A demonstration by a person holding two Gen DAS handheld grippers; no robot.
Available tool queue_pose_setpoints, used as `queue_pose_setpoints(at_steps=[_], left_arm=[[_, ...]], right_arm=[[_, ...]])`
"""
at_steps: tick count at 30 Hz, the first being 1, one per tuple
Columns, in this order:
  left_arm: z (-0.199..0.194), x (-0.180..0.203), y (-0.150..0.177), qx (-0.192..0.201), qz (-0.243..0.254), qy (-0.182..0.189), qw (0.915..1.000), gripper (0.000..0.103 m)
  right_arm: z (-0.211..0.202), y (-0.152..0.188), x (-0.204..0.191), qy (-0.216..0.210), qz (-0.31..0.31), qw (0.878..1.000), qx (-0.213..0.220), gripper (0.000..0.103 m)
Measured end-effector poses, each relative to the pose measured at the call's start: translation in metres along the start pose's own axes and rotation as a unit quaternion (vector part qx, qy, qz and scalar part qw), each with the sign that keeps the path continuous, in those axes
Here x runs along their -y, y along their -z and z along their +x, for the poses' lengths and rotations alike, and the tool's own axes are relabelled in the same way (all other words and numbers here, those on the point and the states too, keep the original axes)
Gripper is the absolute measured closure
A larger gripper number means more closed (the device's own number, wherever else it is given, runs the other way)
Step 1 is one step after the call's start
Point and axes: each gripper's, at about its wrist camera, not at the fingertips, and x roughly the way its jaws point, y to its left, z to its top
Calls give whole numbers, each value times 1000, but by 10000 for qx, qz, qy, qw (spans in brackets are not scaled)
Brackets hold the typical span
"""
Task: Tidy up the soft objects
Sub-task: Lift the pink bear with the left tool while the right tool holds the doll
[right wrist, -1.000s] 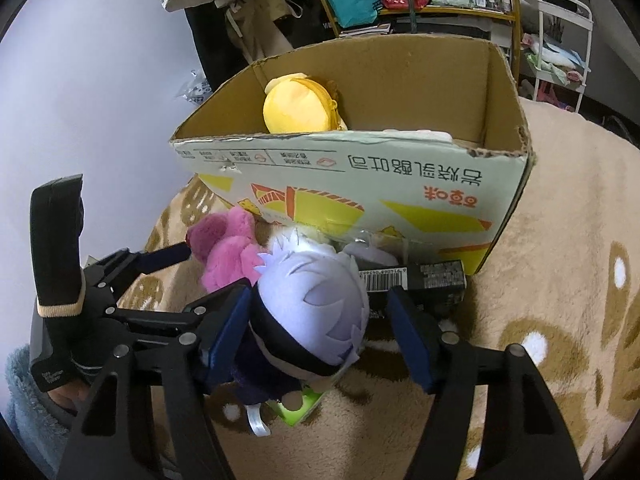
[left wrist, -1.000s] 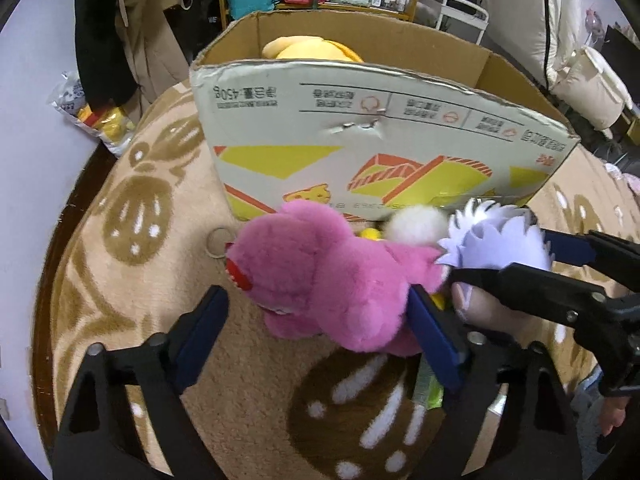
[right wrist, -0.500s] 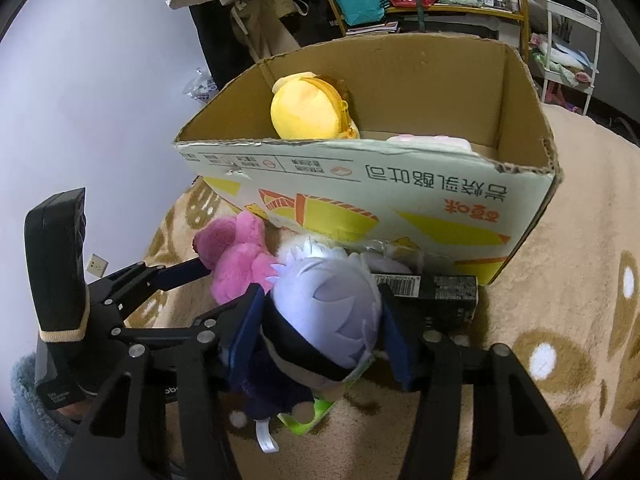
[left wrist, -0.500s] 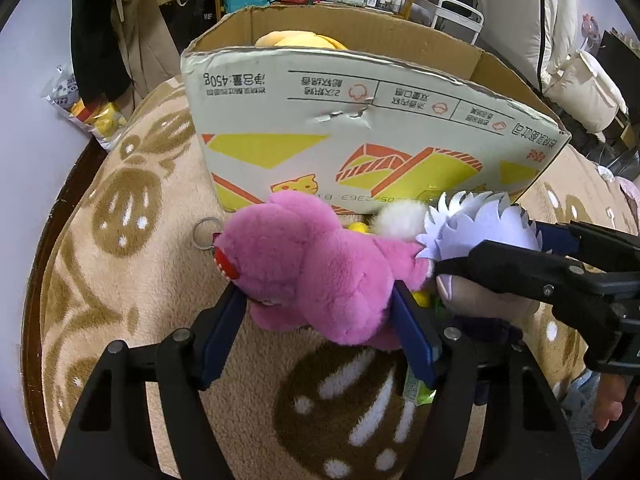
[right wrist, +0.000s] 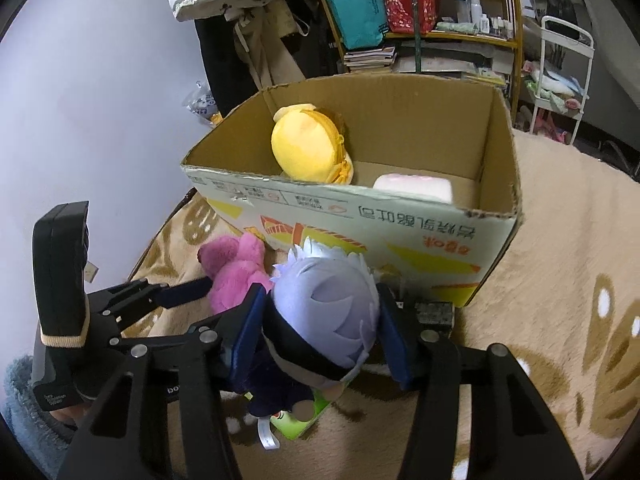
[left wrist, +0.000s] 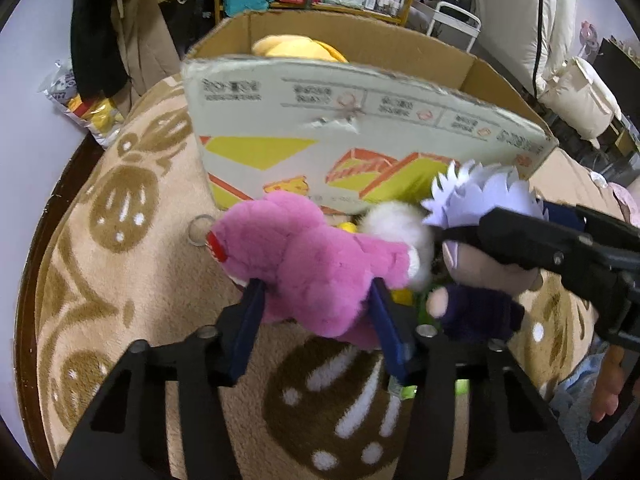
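Observation:
My left gripper (left wrist: 318, 312) is shut on a pink plush bear (left wrist: 304, 252), held just above the rug in front of the cardboard box (left wrist: 360, 136). My right gripper (right wrist: 320, 332) is shut on a white-haired doll in dark clothes (right wrist: 328, 300), lifted beside the bear (right wrist: 236, 272). The doll also shows in the left wrist view (left wrist: 480, 248), clamped by the right gripper's black finger. The open box (right wrist: 400, 216) holds a yellow plush (right wrist: 308, 148) and a pale pink cushion (right wrist: 416, 186).
A beige patterned rug (left wrist: 100, 248) covers the floor. A white pom-pom (left wrist: 396, 224) and a green item (right wrist: 300, 420) lie under the toys. A dark block (right wrist: 434, 314) sits by the box. Shelves (right wrist: 420, 20) and hanging clothes (left wrist: 120, 20) stand behind.
Both grippers closed on their toys and lifted them. The box interior shows more in the right wrist view as that gripper rose.

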Motion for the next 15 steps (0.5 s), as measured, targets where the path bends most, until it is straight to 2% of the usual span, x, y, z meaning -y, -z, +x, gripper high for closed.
queue_pose_setpoints(at_steps=[1, 4, 15], left_arm=[[2, 2, 1, -77, 26, 64, 9999, 61], [3, 8, 2, -72, 144, -53, 9999, 63], [-3, 6, 0, 12, -28, -54, 10000, 69]], right_arm=[[0, 0, 1, 12, 5, 10000, -8, 46], [2, 1, 2, 36, 30, 10000, -51, 46], [-4, -4, -9, 185, -255, 9994, 149, 47]])
